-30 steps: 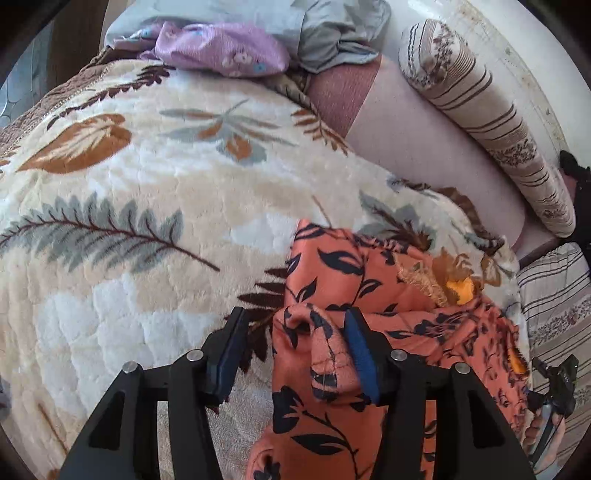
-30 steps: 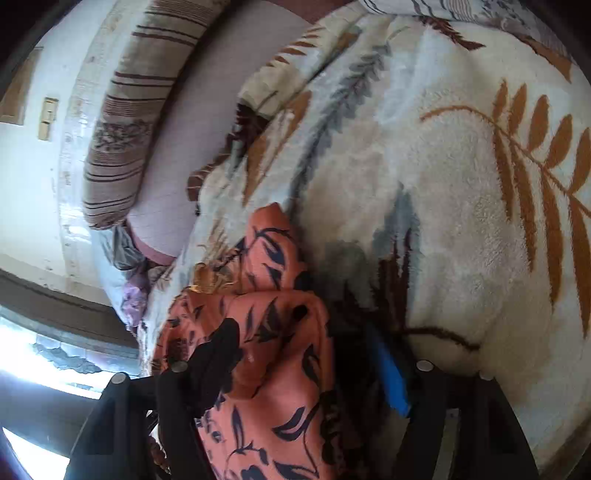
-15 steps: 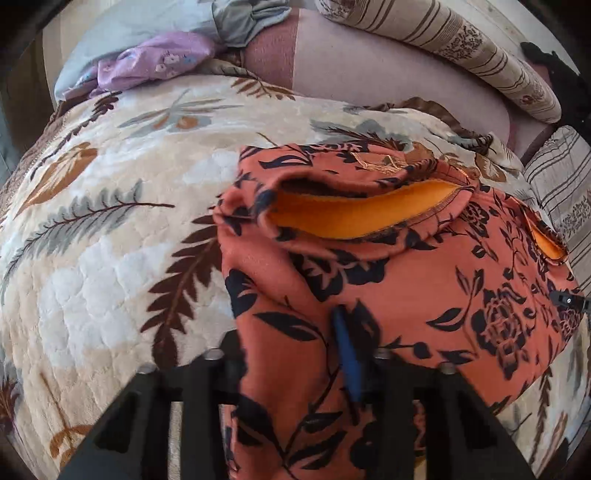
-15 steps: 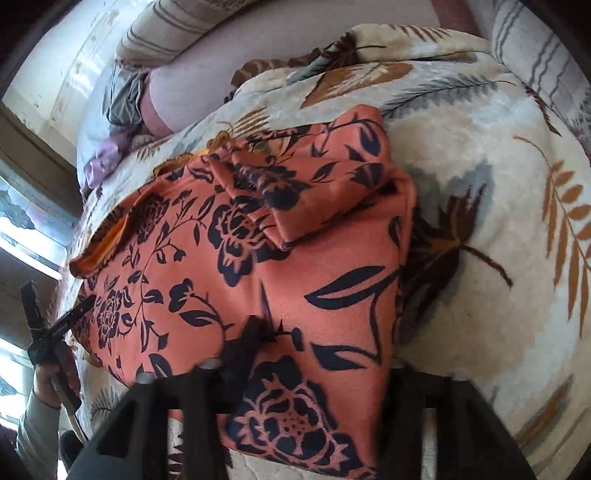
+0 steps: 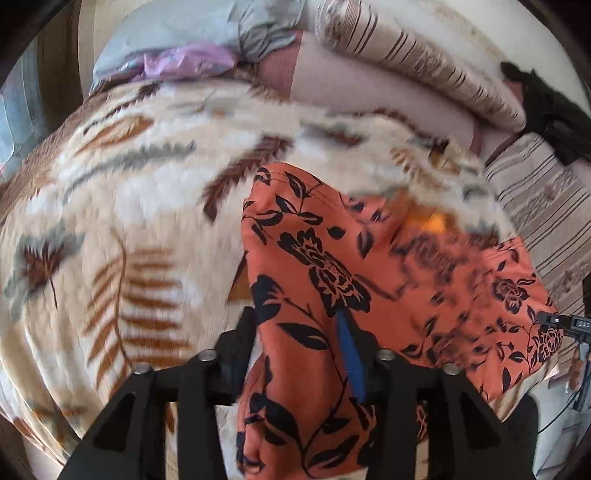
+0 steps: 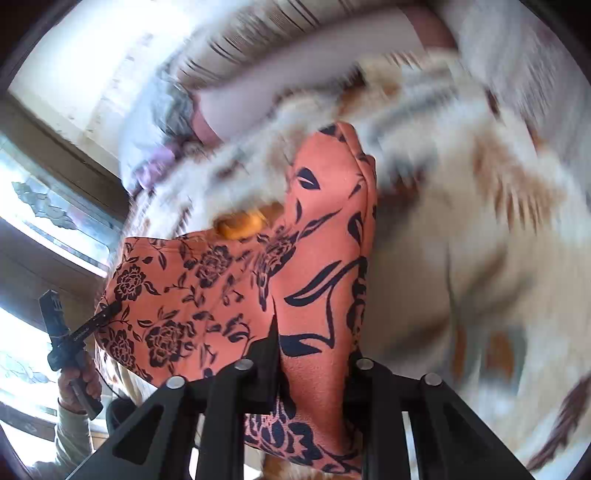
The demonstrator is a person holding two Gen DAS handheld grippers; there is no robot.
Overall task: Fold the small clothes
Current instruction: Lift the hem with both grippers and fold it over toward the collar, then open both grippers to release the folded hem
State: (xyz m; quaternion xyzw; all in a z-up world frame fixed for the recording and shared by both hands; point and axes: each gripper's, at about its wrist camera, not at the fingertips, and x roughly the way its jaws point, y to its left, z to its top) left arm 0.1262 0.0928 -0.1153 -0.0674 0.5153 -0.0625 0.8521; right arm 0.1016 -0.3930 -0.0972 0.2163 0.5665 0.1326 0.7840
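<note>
One bed, one leaf-print blanket (image 5: 122, 221) across it, two striped pillows (image 5: 417, 59) at head edge. One orange garment (image 5: 332, 258), dark floral print, brighter orange lining showing, bunched near blanket's foot edge. Left gripper (image 5: 295, 332) and right gripper (image 6: 314, 354): jaws just widened, each pinching thick fabric fold.

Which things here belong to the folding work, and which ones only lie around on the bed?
Job:
orange floral garment
left gripper
right gripper

Lying about:
leaf-pattern blanket
striped pillow
purple cloth
grey cloth
</note>
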